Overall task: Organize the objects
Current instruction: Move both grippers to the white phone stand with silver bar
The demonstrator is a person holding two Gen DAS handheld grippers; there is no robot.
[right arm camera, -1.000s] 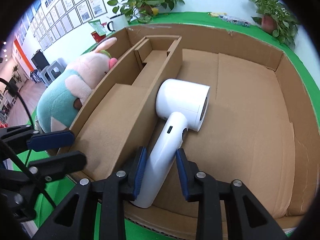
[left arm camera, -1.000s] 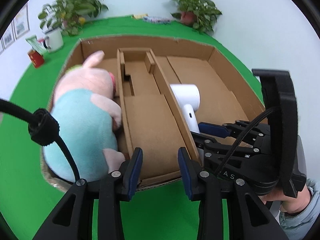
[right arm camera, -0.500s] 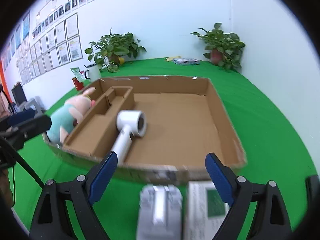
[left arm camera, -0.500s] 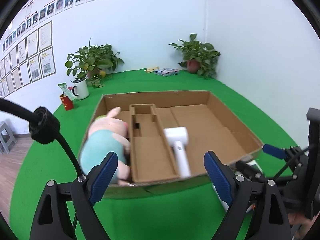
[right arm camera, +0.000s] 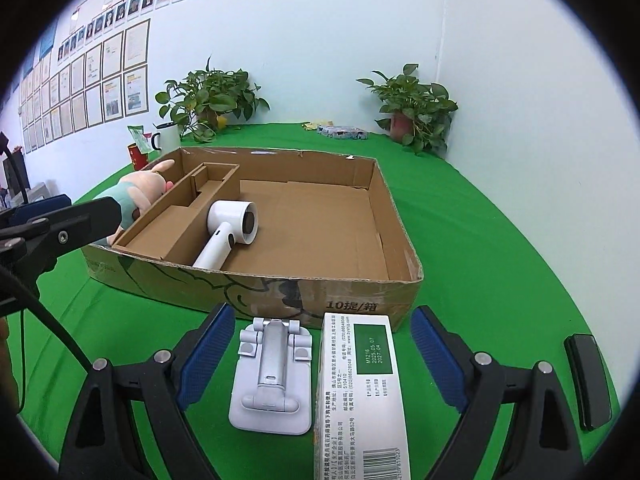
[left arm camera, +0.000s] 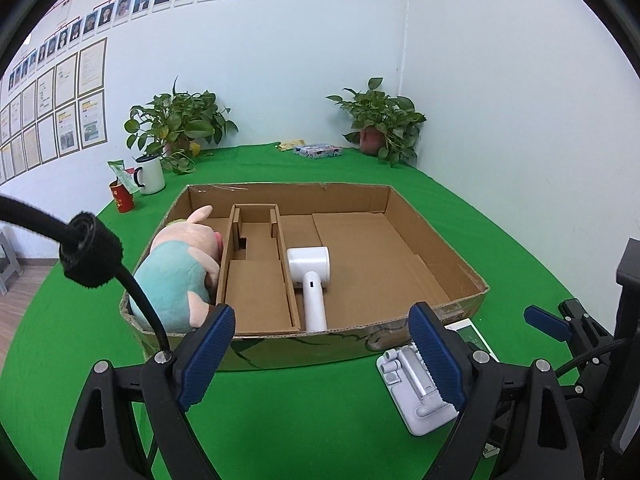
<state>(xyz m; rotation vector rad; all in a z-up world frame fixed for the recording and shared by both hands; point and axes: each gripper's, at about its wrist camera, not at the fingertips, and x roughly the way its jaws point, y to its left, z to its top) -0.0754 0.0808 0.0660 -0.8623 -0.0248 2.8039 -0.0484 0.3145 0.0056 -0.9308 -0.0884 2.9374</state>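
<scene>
Two tools with blue-padded fingers are held above a green-covered worktop (left arm camera: 312,412), each with its jaws spread wide and nothing between the pads. The jaws of both have just been opening. The left tool (left arm camera: 320,352) is seen in the left wrist view, facing the near wall of a shallow cardboard box (left arm camera: 436,240). The right tool (right arm camera: 320,354) is seen in the right wrist view, poised over two items that lie on the worktop just outside the box's near wall.

Inside the box, a cardboard divider insert (left arm camera: 256,276) separates a narrow left compartment from a wide right one. A plush pig toy (left arm camera: 180,268) in a teal outfit is lying in the left compartment, pressed against the box's left wall. A white hair dryer (left arm camera: 310,276) is lying in the right compartment, just beside the insert, with its handle pointed toward the near wall.

Outside the box, a white folding phone stand (right arm camera: 272,380) is lying flat on the worktop. Just beside it, on its right, a white carton with a green label (right arm camera: 360,392) is lying lengthwise.

At the far edge of the worktop, two potted plants (left arm camera: 180,128), a white mug (left arm camera: 150,174) and a red cup (left arm camera: 122,198) are standing against the wall.
</scene>
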